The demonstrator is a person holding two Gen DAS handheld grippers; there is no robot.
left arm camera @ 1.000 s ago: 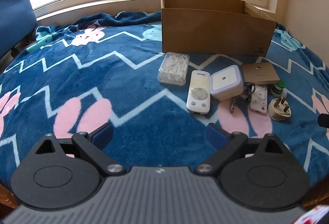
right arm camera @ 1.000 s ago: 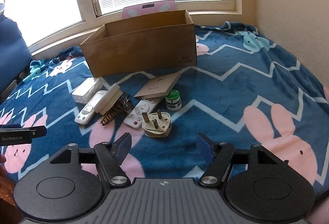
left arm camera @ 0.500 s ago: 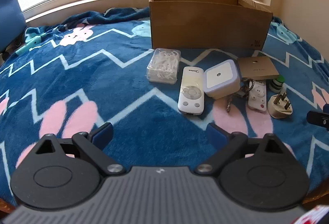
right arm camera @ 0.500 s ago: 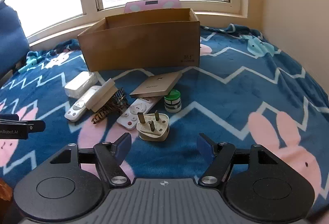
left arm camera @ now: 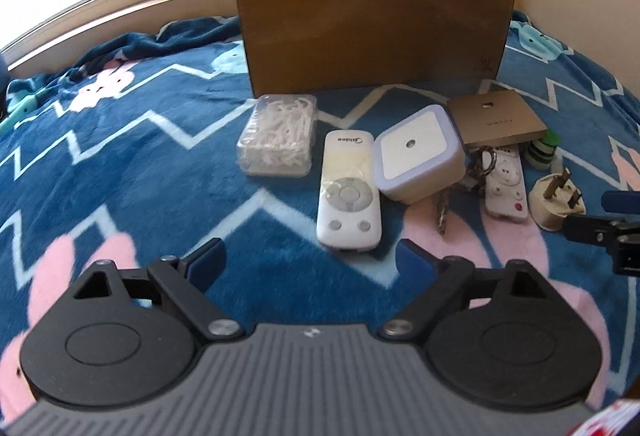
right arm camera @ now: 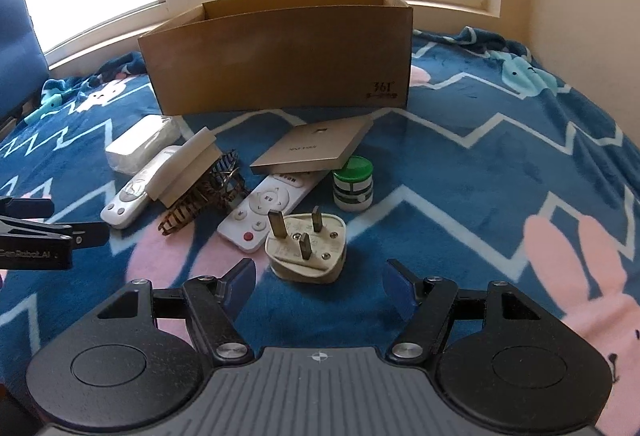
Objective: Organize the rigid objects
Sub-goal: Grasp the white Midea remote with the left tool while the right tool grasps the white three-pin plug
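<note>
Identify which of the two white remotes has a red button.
The slimmer remote beside the plug, partly under the tan flat box; the wider remote has only pale buttons.

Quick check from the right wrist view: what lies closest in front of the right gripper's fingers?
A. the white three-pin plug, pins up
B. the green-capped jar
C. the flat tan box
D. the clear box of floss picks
A: the white three-pin plug lies pins up on the blanket just ahead of the right gripper, whose open jaws hold nothing.
</note>
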